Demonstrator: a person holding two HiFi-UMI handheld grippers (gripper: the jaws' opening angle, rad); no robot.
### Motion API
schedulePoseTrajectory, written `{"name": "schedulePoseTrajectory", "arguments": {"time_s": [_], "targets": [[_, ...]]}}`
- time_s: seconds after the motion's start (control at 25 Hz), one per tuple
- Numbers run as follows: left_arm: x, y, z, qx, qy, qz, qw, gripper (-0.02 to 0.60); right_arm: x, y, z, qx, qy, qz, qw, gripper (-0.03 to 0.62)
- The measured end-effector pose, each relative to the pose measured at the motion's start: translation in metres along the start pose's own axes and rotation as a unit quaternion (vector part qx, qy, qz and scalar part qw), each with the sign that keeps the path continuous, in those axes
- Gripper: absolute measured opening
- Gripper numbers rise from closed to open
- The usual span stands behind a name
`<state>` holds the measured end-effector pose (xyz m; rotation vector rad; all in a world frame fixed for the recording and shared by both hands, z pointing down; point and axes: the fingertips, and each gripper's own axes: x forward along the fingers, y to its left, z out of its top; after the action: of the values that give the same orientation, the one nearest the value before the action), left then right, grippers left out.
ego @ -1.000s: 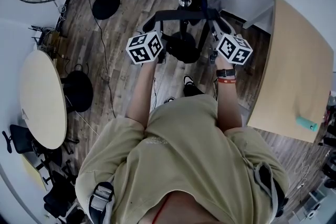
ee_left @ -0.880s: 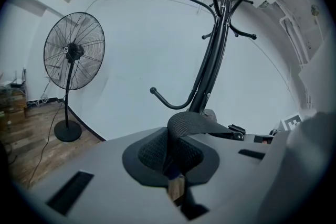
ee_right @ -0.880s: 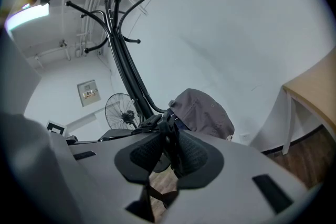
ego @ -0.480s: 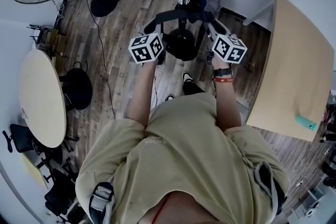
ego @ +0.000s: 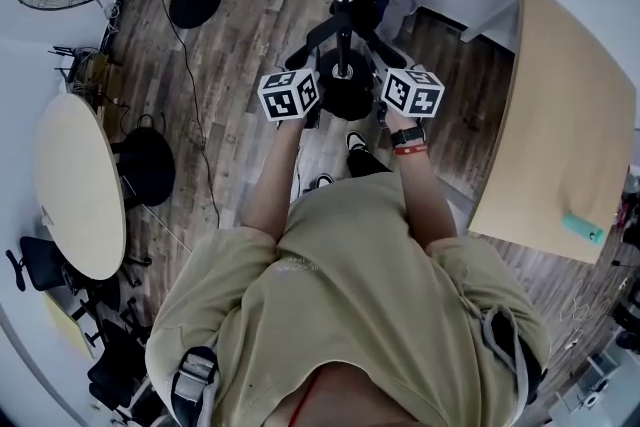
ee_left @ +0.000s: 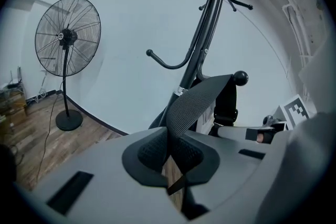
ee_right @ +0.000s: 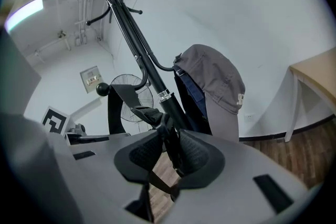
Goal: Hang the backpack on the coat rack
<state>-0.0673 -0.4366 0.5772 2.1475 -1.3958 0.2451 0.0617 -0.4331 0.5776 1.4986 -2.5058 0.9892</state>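
A black backpack strap point(ee_left: 197, 102) is pinched by the left gripper point(ee_left: 169, 157) just in front of the coat rack point(ee_left: 205, 29). It is laid over a ball-tipped hook point(ee_left: 240, 78) low on the rack. The jaws of the right gripper point(ee_right: 170, 157) are being opened, with the strap still touched by both pads. A grey cap point(ee_right: 218, 81) is hung on another hook of the rack.
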Motion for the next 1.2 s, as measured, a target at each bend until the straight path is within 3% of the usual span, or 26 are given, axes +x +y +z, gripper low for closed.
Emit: {"name": "schedulePoseTrajectory", "arguments": {"time_s": [0.48, 0.96, 1.2], "targets": [[0.018, -0.027, -0.027, 0.03, 0.017, -0.027, 0.999, 0.025, 0.015, 0.02, -0.024, -0.022, 0.02, 0.023, 0.999, 0.11], [0.015, -0.041, -0.03, 0.058, -0.004, -0.04, 0.9975, 0.026, 0.005, 0.016, -0.019, -0.038, 0.013, 0.006, 0.999, 0.17], [-0.003, -0.045, -0.027, 0.059, -0.015, -0.043, 0.9972, 0.041, -0.013, 0.023, -0.009, -0.043, -0.011, 0.007, 0.999, 0.169]]}}
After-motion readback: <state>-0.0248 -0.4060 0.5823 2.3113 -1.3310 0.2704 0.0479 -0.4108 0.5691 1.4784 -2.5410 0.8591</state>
